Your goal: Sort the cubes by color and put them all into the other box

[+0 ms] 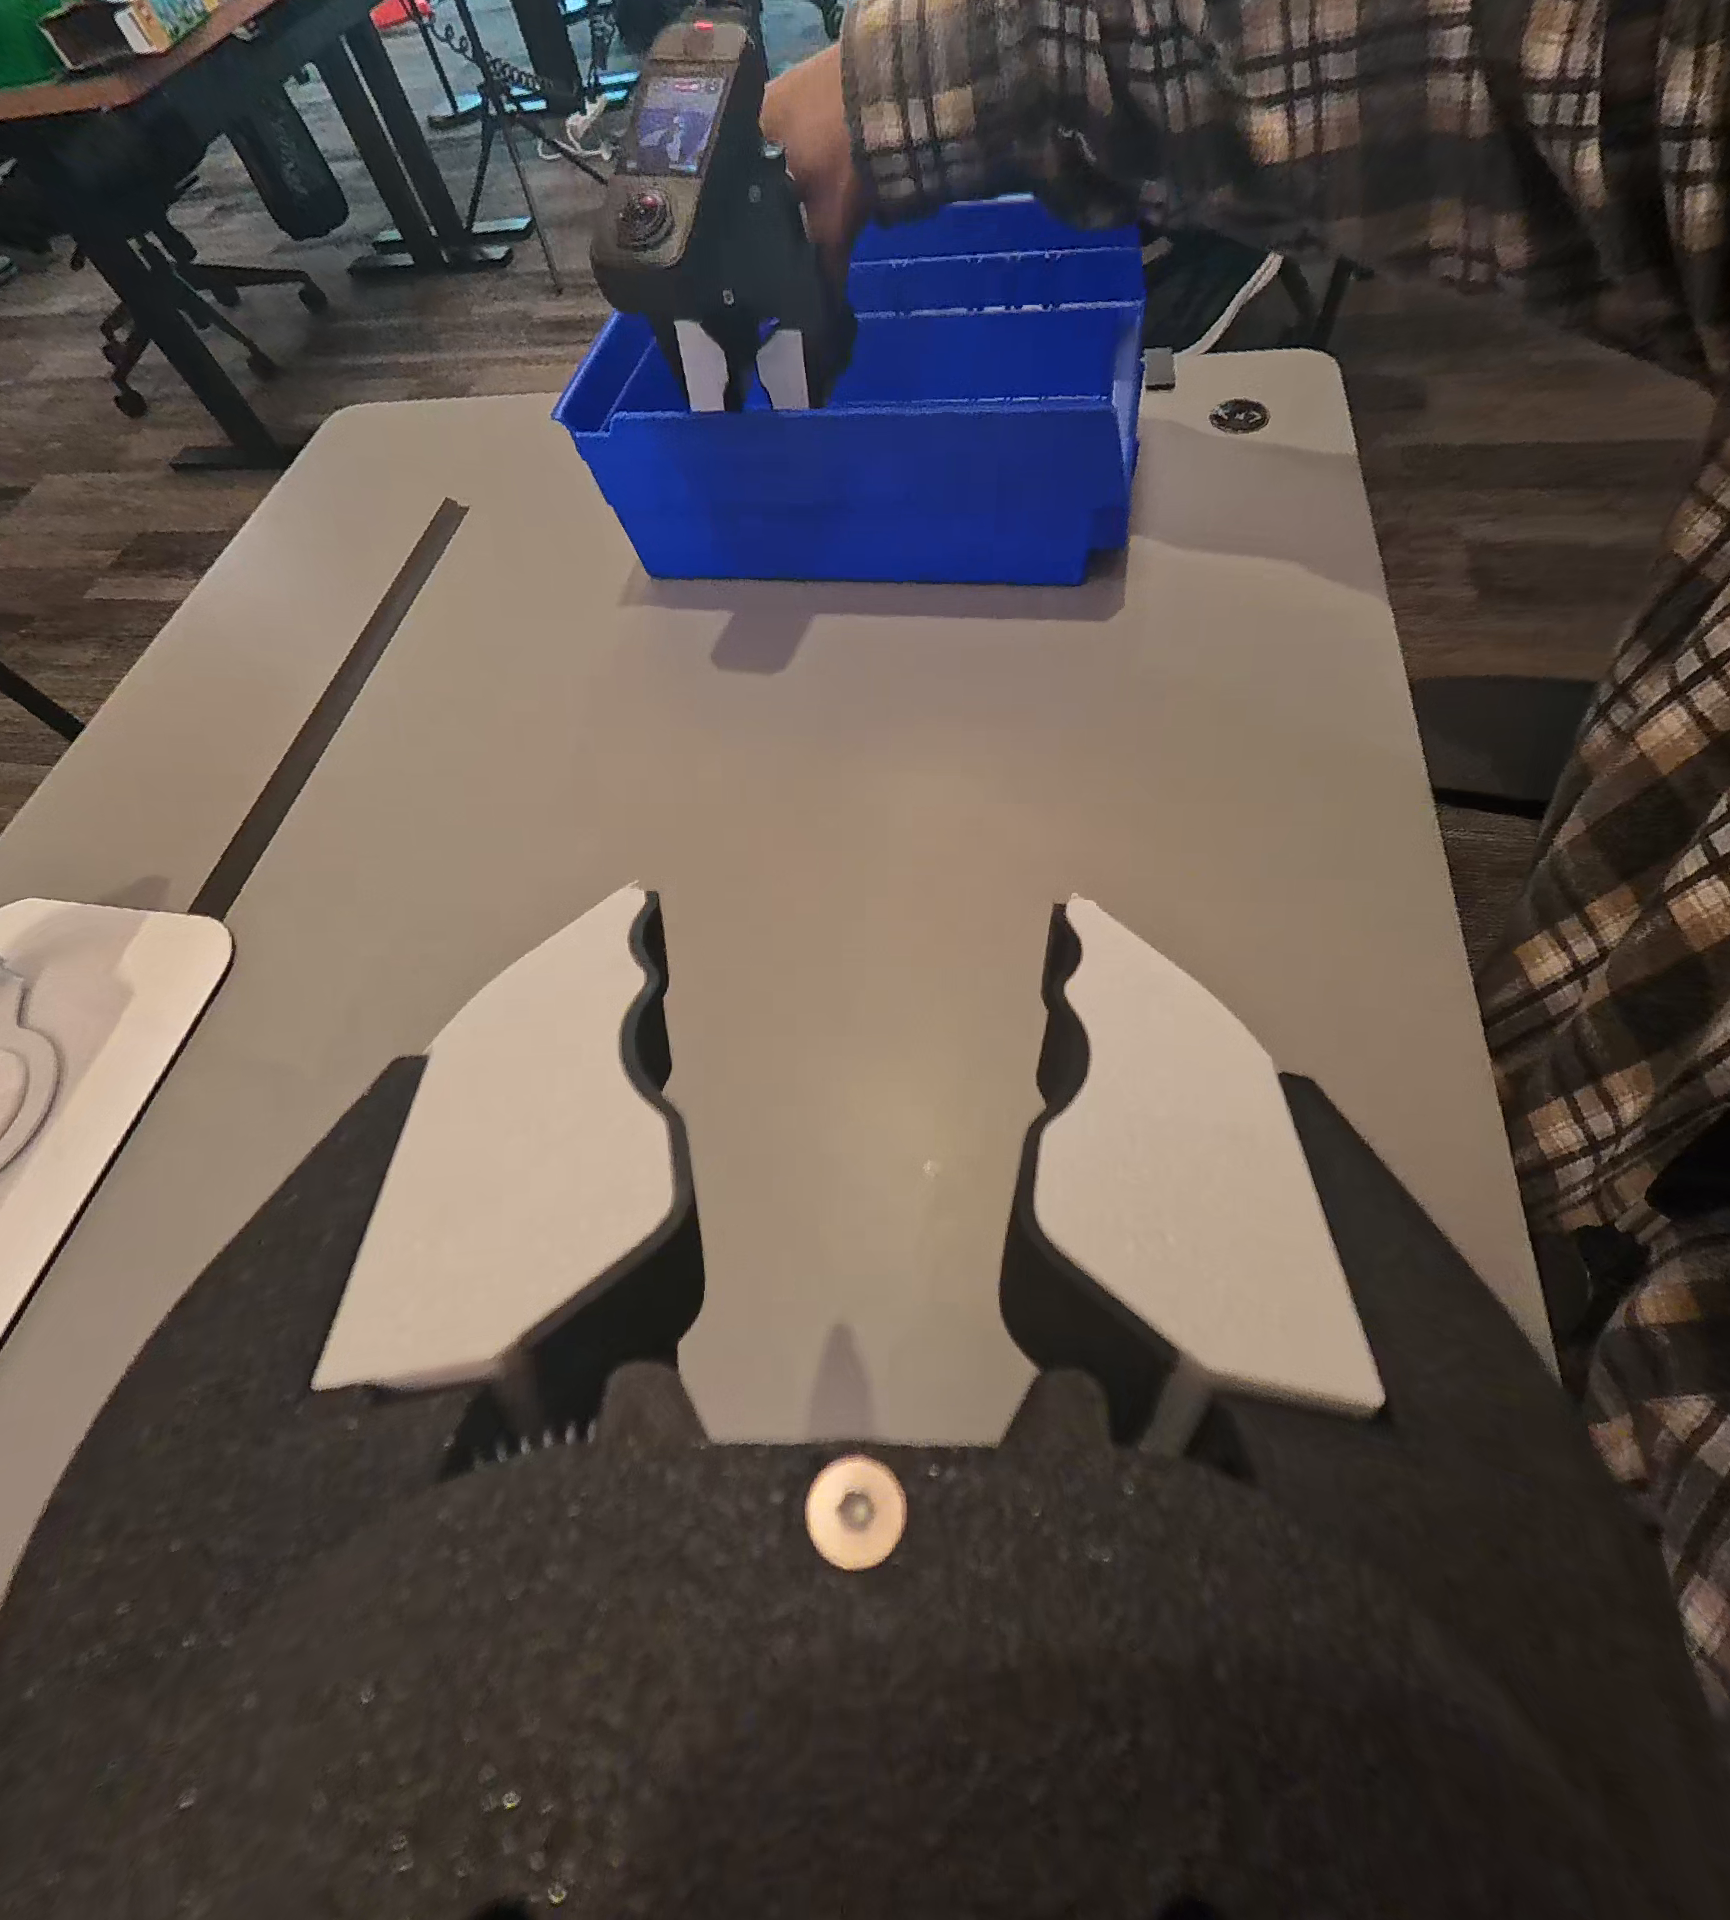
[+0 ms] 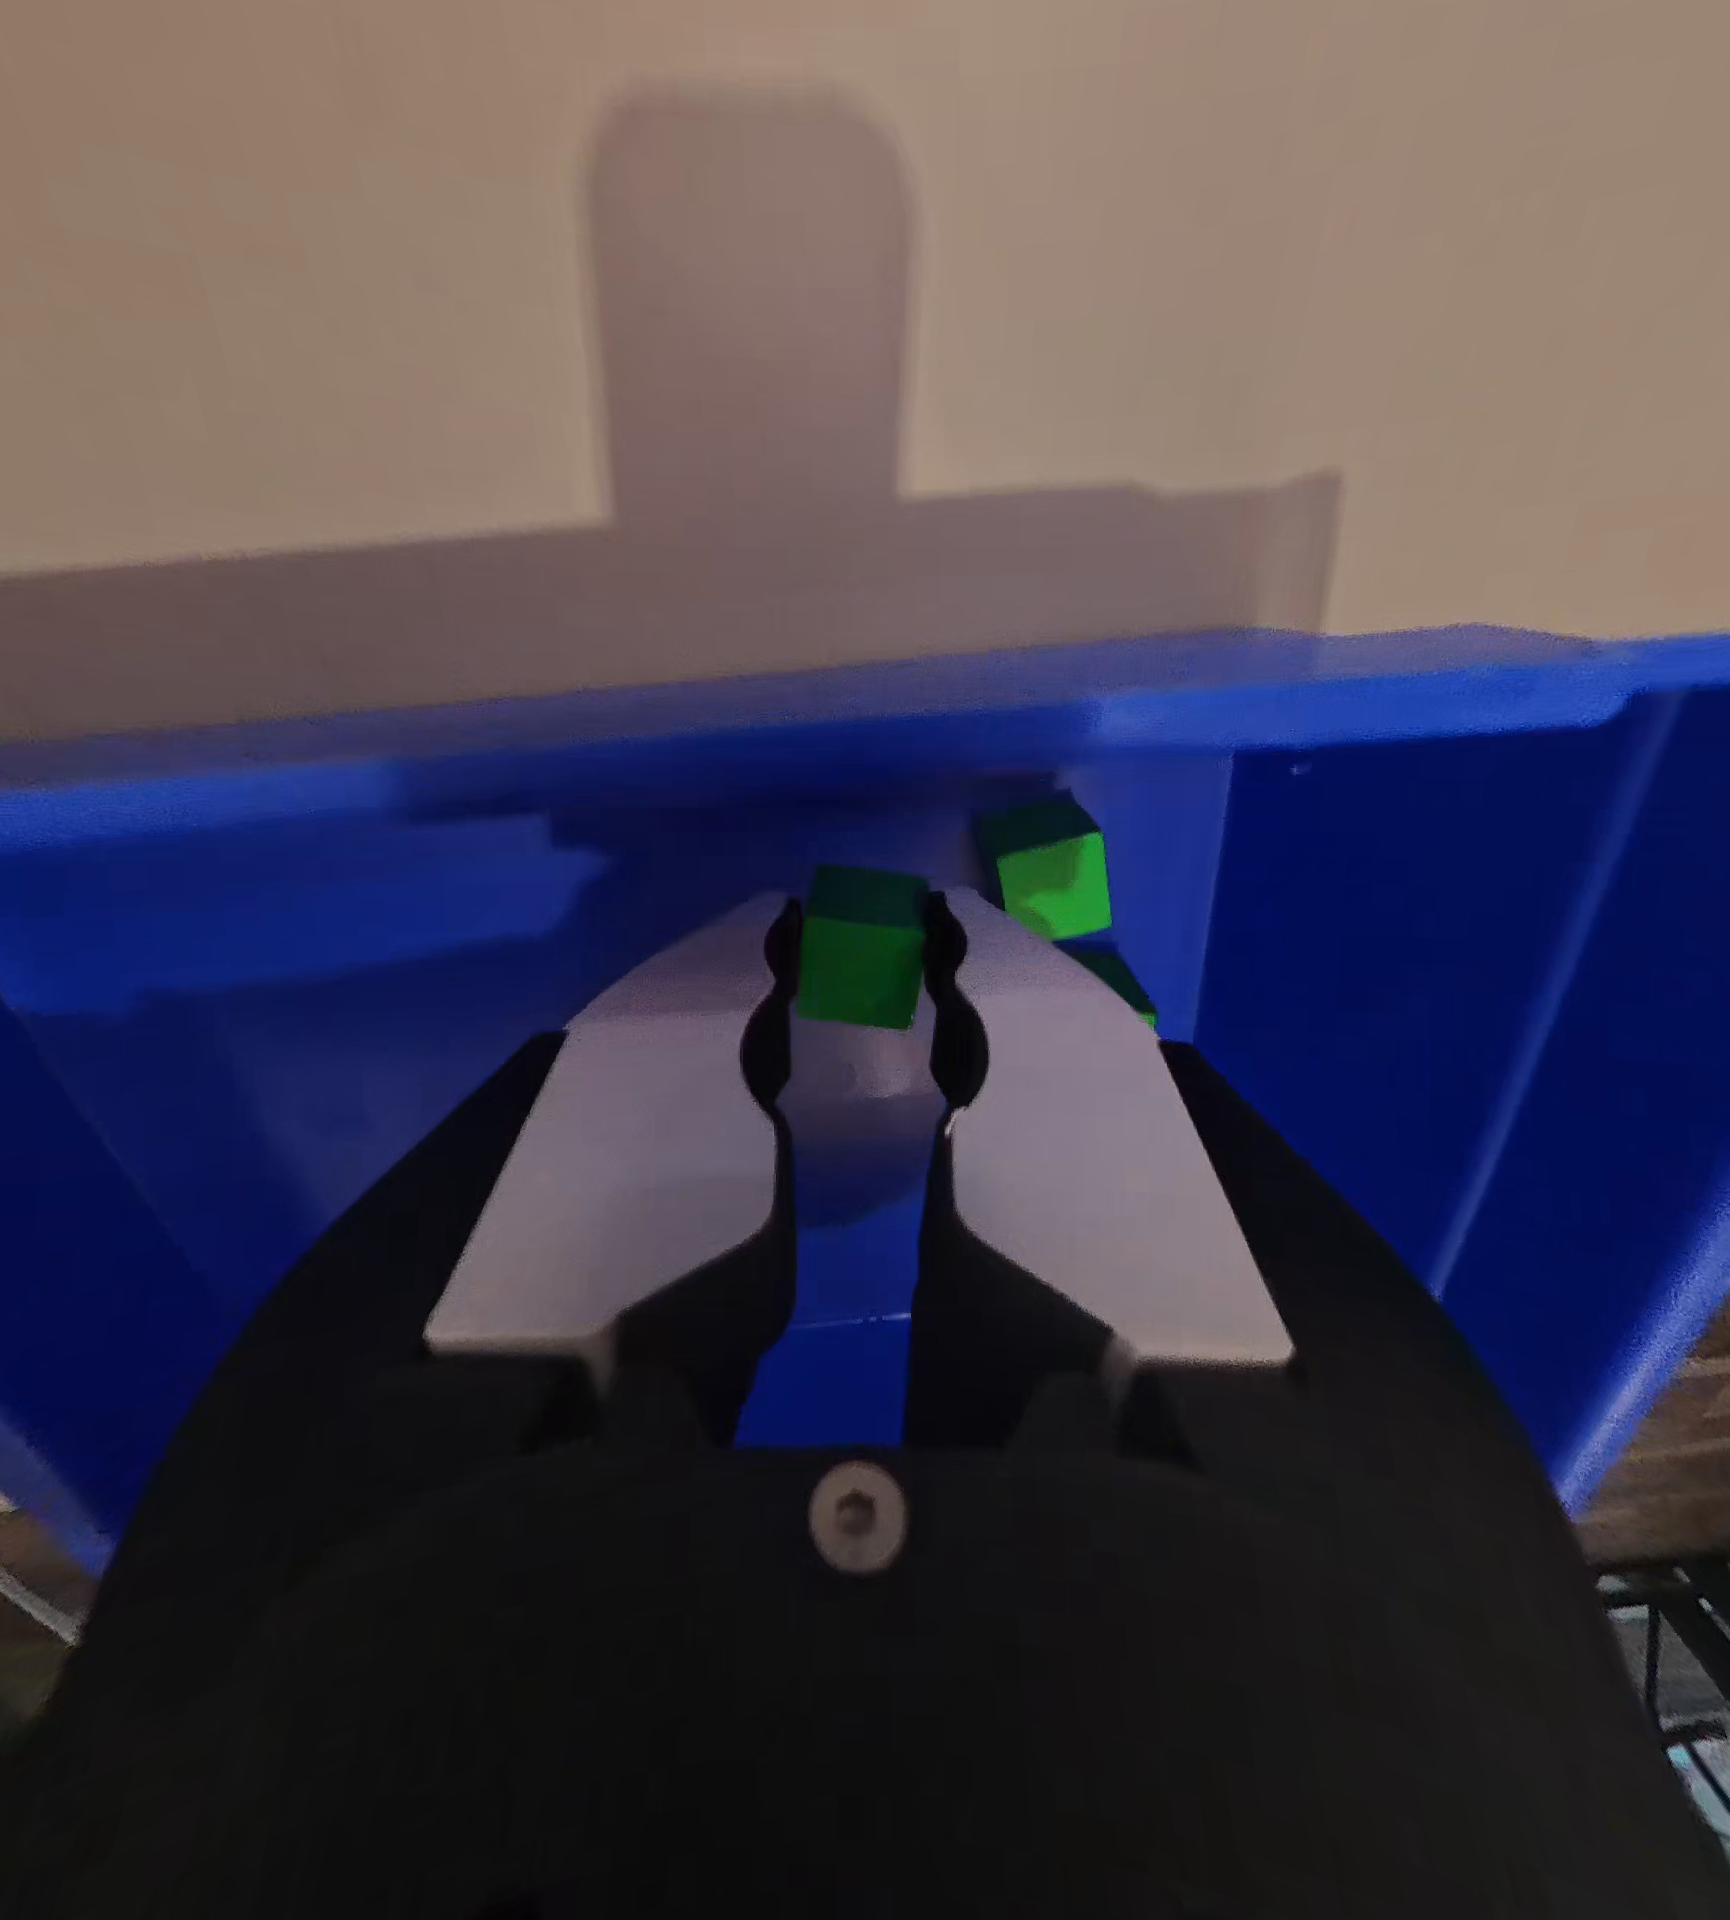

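Right wrist view puts us inside the blue bin (image 2: 1463,935), and the right gripper (image 2: 859,961) is pinching a green cube (image 2: 861,961) between its black-edged fingertips, deep in the compartment by the bin's far wall. Just beside it, toward the right-hand wall, sits a second green cube (image 2: 1048,873), and a sliver of what looks like a third green cube (image 2: 1121,982) peeks out behind the right finger, though the blur makes that hard to call. The bin's walls close in on both sides of the tongs, and the gripper's shadow falls on the tan table (image 2: 217,312) beyond the rim.

Over to the left wrist view: the left gripper (image 1: 856,914) hangs above the grey table's middle with its white fingers spread wide and nothing between them. Across the table, at the far edge, the blue bin (image 1: 871,499) shows its inner dividers, and the right gripper (image 1: 745,374) dips into its left end, held by a person's hand (image 1: 804,125) in a plaid sleeve (image 1: 1100,104). A white plate with a clear fitting (image 1: 40,1091) lies at the table's left edge, and a dark strip (image 1: 341,707) runs along that same side. Office desks (image 1: 113,94) and chair legs stand on the floor beyond.
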Motion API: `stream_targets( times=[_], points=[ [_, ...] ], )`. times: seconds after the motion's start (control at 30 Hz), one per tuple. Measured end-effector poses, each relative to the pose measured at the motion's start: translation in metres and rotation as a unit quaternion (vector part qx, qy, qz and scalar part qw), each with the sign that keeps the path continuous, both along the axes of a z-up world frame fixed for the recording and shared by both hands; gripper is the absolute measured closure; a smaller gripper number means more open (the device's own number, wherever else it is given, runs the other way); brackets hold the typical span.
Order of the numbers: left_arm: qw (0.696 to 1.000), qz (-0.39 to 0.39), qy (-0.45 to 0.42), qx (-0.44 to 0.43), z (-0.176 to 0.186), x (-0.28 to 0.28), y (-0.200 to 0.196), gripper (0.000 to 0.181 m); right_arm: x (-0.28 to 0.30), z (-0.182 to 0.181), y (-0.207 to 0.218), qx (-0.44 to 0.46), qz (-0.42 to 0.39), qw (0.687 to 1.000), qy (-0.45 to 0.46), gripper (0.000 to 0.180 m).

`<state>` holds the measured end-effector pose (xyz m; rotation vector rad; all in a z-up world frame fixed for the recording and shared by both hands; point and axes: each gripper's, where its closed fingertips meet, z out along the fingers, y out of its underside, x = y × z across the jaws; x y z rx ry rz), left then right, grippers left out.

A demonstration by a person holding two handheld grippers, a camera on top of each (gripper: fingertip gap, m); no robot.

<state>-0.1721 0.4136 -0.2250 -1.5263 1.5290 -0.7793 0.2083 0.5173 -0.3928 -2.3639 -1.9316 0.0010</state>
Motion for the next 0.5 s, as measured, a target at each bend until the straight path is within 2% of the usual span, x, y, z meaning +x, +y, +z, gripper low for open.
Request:
stream_targets(
  times=[0.27,0.5],
  points=[
    [1.000,0.004,-0.001,-0.008,-0.002,-0.005,0.003,0.114,0.003,-0.022,-0.001,-0.010,0.012,1.000,-0.018,0.156],
    [1.000,0.002,0.000,-0.010,-0.003,-0.007,0.004,0.116,0.005,-0.008,0.005,0.018,0.006,1.000,-0.011,0.153]
  ],
)
